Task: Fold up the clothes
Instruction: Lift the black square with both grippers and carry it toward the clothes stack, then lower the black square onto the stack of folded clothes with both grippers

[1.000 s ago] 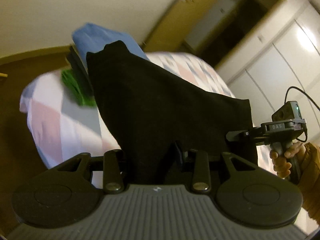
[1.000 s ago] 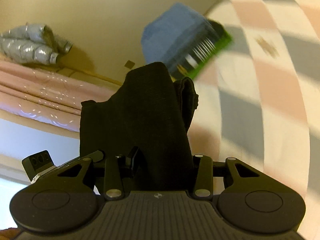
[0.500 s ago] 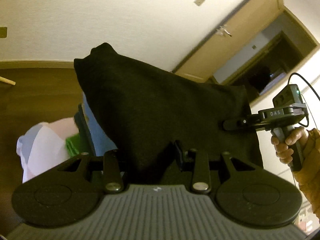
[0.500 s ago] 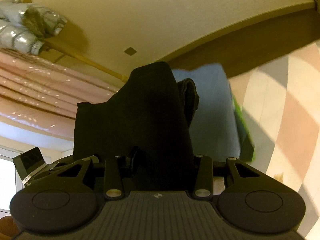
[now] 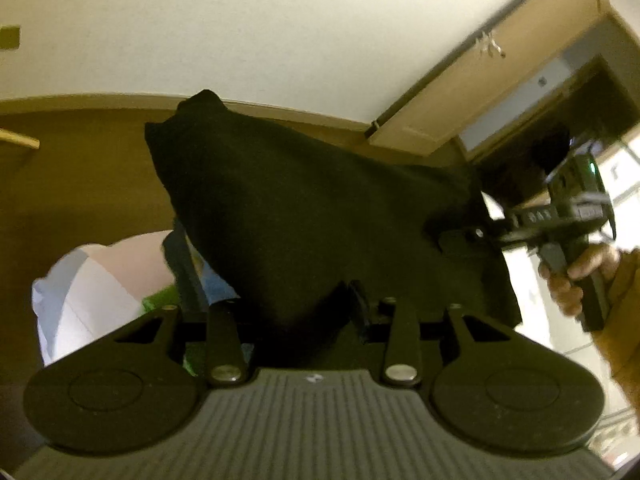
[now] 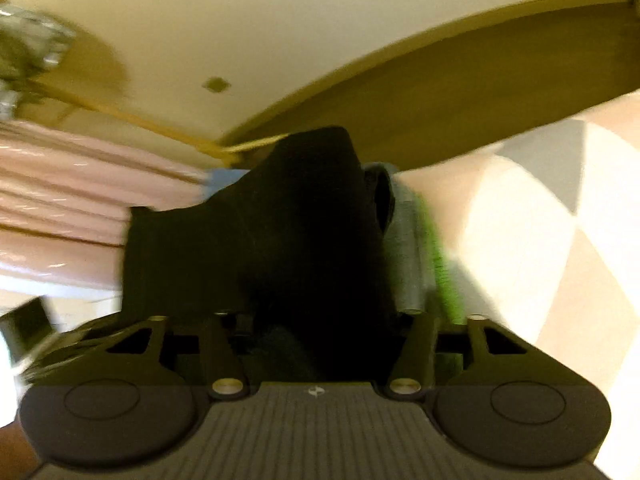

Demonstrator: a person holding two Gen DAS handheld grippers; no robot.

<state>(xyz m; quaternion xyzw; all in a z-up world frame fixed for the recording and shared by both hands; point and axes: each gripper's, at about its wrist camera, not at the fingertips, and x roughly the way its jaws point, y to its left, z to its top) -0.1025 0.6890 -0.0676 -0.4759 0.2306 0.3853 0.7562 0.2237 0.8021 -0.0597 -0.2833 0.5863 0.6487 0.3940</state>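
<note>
A pale wall (image 5: 240,20) and a brown wooden door (image 5: 500,80) fill the background of the left wrist view, with a dark brown floor (image 5: 80,184) running beneath them. Below and to the left of the left tongs (image 5: 316,312) lies a corner of a bed with a checked cover (image 5: 80,292) in white, pink and grey. The same cover (image 6: 540,220) spreads to the right of the right tongs (image 6: 320,320), and pink curtains (image 6: 60,200) hang off to their left, blurred.

A black garment (image 5: 312,216) is held up in the air between the two tongs. The left tongs are clamped on one bunched edge of it, the cloth rising straight ahead of their fingers and hiding them. The right tongs (image 5: 472,236) pinch the far edge, off to the right of the left tongs, gripped by a hand (image 5: 576,276) in a tan sleeve (image 5: 624,320). In the right wrist view the black garment (image 6: 280,232) also stands up directly ahead of the closed fingers.

A stack of folded clothes (image 6: 412,248), blue, grey and green, sits on the bed just behind the garment, partly hidden by it; a strip of the stack (image 5: 208,284) shows left of the cloth in the left view
</note>
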